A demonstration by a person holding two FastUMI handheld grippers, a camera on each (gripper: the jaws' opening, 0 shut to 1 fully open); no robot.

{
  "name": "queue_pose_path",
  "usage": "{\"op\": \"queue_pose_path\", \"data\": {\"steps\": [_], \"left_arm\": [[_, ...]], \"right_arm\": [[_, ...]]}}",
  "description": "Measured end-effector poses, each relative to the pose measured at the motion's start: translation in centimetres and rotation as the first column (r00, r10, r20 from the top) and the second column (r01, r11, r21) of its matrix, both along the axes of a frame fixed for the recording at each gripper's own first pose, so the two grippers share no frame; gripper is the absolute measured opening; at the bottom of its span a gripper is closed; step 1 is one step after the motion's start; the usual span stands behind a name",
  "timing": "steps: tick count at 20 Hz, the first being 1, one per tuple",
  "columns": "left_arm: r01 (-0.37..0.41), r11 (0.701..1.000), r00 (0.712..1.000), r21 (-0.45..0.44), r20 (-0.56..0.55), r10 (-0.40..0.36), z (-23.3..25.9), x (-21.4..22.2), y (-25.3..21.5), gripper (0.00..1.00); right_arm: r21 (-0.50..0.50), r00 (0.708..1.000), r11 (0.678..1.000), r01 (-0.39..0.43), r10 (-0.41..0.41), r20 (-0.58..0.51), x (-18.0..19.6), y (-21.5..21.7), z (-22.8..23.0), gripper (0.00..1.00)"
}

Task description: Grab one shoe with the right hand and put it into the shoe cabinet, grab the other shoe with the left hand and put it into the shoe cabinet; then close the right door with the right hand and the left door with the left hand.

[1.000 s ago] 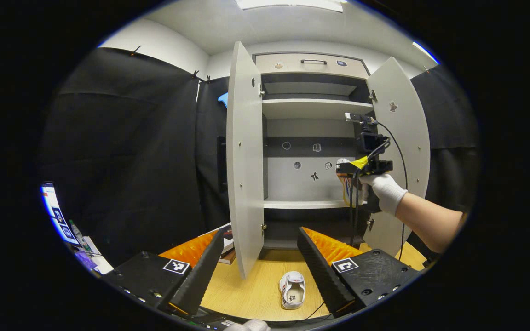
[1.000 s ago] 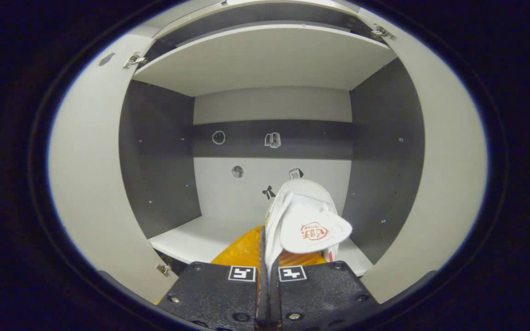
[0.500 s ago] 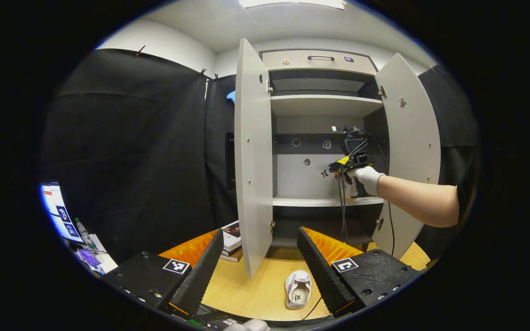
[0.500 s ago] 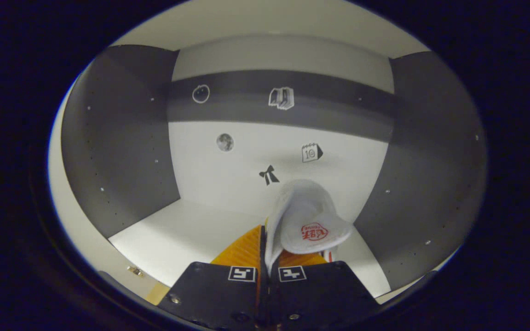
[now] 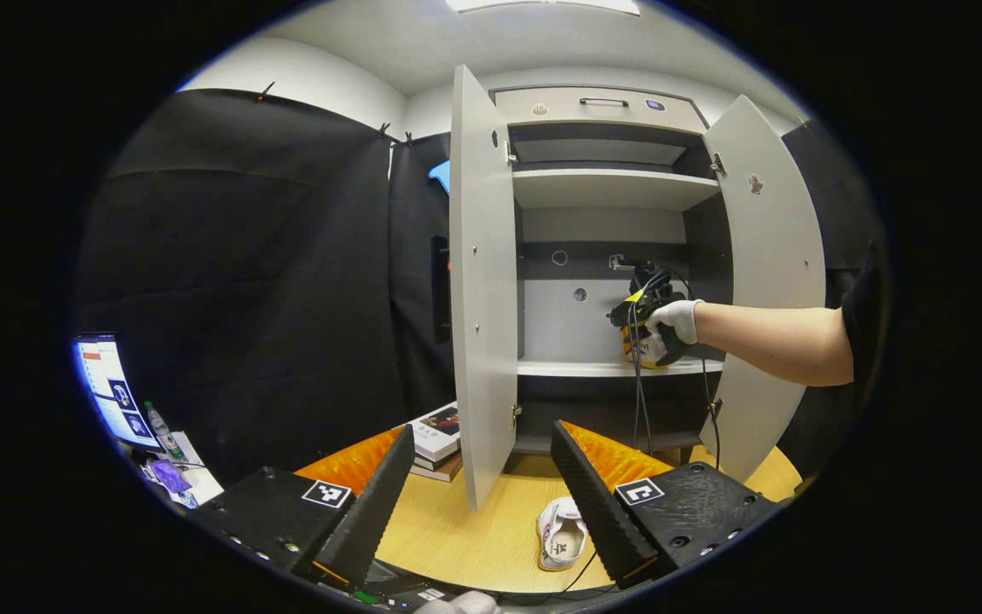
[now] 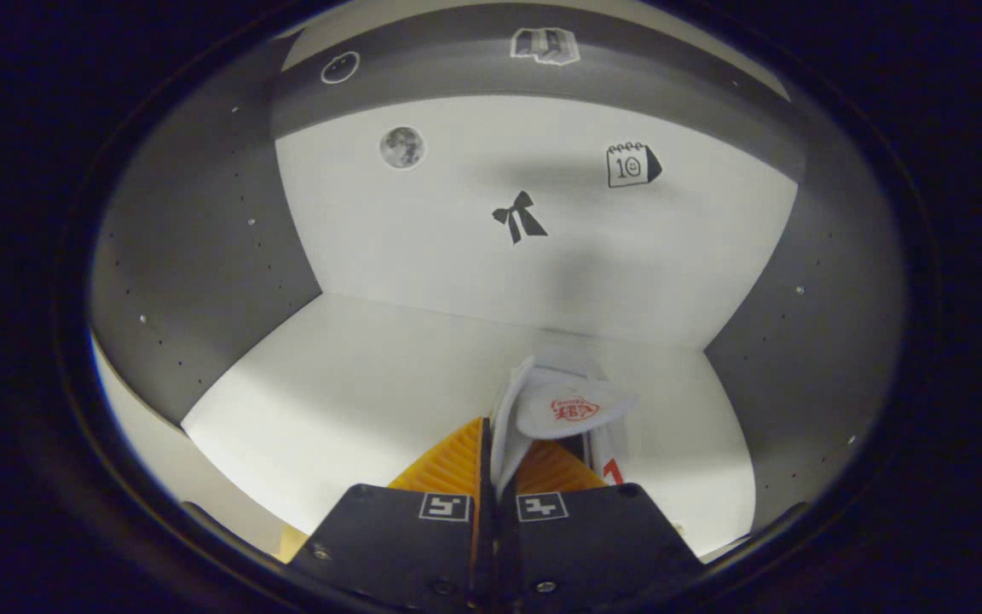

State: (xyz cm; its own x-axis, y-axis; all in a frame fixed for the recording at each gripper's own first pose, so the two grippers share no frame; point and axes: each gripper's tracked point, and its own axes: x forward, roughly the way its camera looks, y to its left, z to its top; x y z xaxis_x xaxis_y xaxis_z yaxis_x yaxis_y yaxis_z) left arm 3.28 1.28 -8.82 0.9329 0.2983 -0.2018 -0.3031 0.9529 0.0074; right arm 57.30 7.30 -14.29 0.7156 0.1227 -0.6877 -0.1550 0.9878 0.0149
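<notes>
My right gripper [image 6: 498, 443] is shut on the side of a white shoe [image 6: 563, 409] and holds it deep inside the shoe cabinet, just above the white shelf [image 6: 355, 401]. In the left gripper view that right gripper [image 5: 640, 328], held by a gloved hand, is at the right end of the middle shelf [image 5: 576, 367]. The second white shoe [image 5: 561, 533] lies on the wooden table [image 5: 474, 537], in front of the cabinet. My left gripper [image 5: 491, 486] stands open above the table, the shoe beside its right finger. Both cabinet doors, left [image 5: 482, 281] and right [image 5: 768, 281], are wide open.
A stack of books [image 5: 436, 435] lies on the table left of the cabinet's left door. A monitor [image 5: 107, 392], a bottle and small items sit at the far left. A cable [image 5: 638, 401] hangs from the right gripper down past the shelf.
The right gripper has carried the shoe from the cabinet's opening deep inside and lowered it toward the shelf. The left gripper has shifted slightly; the table shoe has not moved.
</notes>
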Motion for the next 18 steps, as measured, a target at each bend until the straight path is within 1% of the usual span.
{"op": "queue_pose_path", "data": {"steps": [2,4,5,6,8,9,10,12,13,14,16,17,18], "left_arm": [[-0.001,1.0,1.0,-0.003,0.006,0.001,0.2,-0.2,0.1,0.96],[0.0,1.0,1.0,-0.008,0.016,0.0,0.5,-0.5,0.4,0.96],[0.0,1.0,1.0,-0.009,0.017,0.001,0.4,-0.7,0.6,0.96],[0.001,1.0,1.0,-0.008,0.019,-0.001,0.5,-0.9,0.7,0.96],[0.008,1.0,1.0,-0.014,0.024,-0.007,0.6,-1.1,0.9,0.96],[0.014,1.0,1.0,-0.017,0.028,-0.013,0.9,-1.1,0.8,0.96],[0.018,1.0,0.999,-0.014,0.032,-0.017,1.0,-1.3,1.0,0.96],[0.035,0.999,0.999,-0.009,0.04,-0.035,1.3,-1.4,0.9,0.96],[0.046,0.999,0.998,-0.012,0.045,-0.045,1.3,-1.5,1.0,0.96],[0.056,0.998,0.997,-0.014,0.049,-0.055,1.4,-1.5,0.9,0.96],[0.079,0.997,0.995,-0.017,0.057,-0.078,1.6,-1.6,0.7,0.96],[0.09,0.996,0.994,-0.018,0.058,-0.089,1.5,-1.6,0.8,0.96],[0.099,0.995,0.993,-0.019,0.059,-0.098,1.5,-1.7,0.8,0.96]], "right_arm": [[-0.018,1.0,1.0,0.017,-0.017,0.017,-0.2,-0.6,0.7,0.08],[0.015,0.996,0.998,0.053,-0.054,0.069,-0.7,-1.0,2.0,0.12],[0.047,0.993,0.997,0.061,-0.065,0.095,-1.2,-0.9,3.0,0.17],[0.075,0.988,0.995,0.068,-0.077,0.133,-1.6,-1.0,4.0,0.26],[0.096,0.966,0.991,0.091,-0.111,0.233,-3.3,-1.8,6.7,0.49],[0.099,0.951,0.99,0.104,-0.128,0.282,-4.4,-2.4,8.2,0.54],[0.108,0.931,0.987,0.115,-0.145,0.336,-5.5,-2.8,9.7,0.75],[0.127,0.886,0.984,0.124,-0.167,0.433,-7.9,-3.3,12.5,0.9],[0.146,0.858,0.982,0.115,-0.173,0.484,-9.6,-3.3,14.0,0.95],[0.169,0.834,0.981,0.099,-0.174,0.523,-10.9,-3.0,15.4,0.99],[0.168,0.816,0.984,0.06,-0.145,0.559,-14.9,-2.9,16.8,1.0],[0.164,0.799,0.985,0.053,-0.141,0.585,-17.0,-3.1,17.4,1.0],[0.154,0.775,0.987,0.051,-0.137,0.617,-18.8,-3.3,17.9,1.0]]}}
